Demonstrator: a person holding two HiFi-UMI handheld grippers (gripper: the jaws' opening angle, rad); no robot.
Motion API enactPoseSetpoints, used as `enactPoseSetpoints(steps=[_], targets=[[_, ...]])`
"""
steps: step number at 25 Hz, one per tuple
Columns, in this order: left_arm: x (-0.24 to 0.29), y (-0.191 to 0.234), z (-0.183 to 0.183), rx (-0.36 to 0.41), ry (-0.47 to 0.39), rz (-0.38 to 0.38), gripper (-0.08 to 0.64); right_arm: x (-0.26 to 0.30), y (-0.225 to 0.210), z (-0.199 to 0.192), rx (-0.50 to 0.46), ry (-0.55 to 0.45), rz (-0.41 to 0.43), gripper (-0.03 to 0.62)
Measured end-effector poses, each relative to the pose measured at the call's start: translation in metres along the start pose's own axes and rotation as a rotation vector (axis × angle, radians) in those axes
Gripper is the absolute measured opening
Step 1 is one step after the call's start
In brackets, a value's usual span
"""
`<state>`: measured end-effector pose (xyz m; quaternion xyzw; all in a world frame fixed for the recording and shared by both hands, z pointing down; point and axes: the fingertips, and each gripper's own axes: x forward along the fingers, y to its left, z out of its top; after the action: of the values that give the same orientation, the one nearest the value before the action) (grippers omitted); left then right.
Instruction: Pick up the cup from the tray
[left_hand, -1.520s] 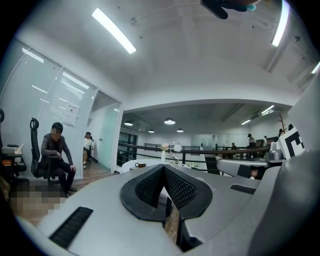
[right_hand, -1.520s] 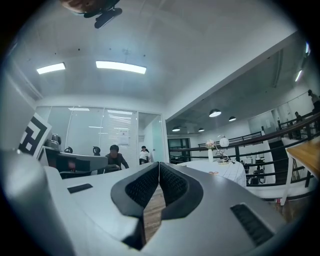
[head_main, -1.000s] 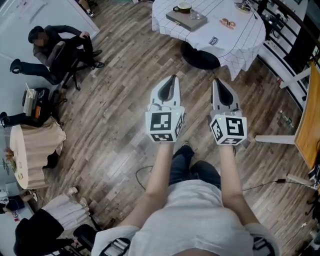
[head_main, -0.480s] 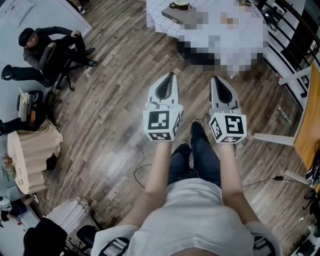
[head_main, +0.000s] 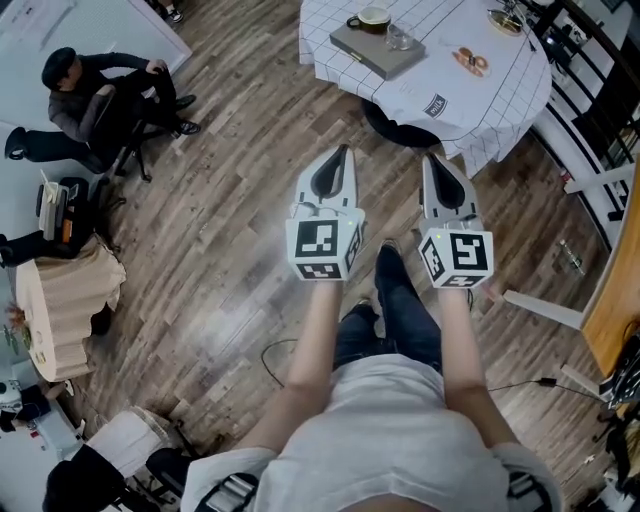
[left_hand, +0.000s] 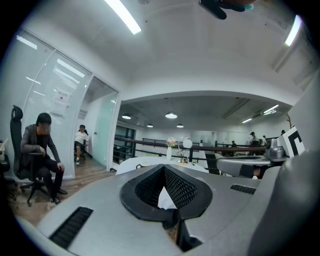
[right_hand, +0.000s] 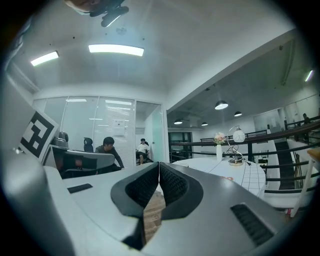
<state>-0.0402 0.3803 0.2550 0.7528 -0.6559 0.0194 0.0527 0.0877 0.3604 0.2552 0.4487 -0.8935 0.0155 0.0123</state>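
Note:
In the head view a dark cup (head_main: 368, 17) and a clear glass (head_main: 398, 38) stand on a grey tray (head_main: 372, 52), on a round table with a white checked cloth (head_main: 470, 95) at the top. My left gripper (head_main: 344, 151) and right gripper (head_main: 431, 159) are held side by side over the wooden floor, well short of the table. They point toward it. Both are shut and empty. The left gripper view shows shut jaws (left_hand: 163, 168) with the table (left_hand: 145, 161) far ahead. The right gripper view also shows shut jaws (right_hand: 159, 164).
A person sits on an office chair (head_main: 100, 95) at the left. A small cloth-covered table (head_main: 60, 300) stands lower left. A railing (head_main: 590, 70) and a wooden tabletop (head_main: 615, 290) line the right side. A cable (head_main: 275, 360) lies on the floor. A flower vase (right_hand: 218, 150) stands on the round table.
I have walked a little toward the round table, one foot stepping forward between the grippers. Both grippers stay shut, empty and side by side.

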Motion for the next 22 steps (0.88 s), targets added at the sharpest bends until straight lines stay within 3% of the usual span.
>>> enactPoseSetpoints(steps=[16, 22], targets=[[0.161, -0.004, 0.031, 0.024, 0.012, 0.033, 0.008, 0.116, -0.119, 0.016, 0.029, -0.012, 0.038, 0.009], [0.197, -0.005, 0.030, 0.033, 0.030, 0.035, 0.008, 0.142, -0.142, 0.006, 0.059, 0.009, 0.047, 0.009]])
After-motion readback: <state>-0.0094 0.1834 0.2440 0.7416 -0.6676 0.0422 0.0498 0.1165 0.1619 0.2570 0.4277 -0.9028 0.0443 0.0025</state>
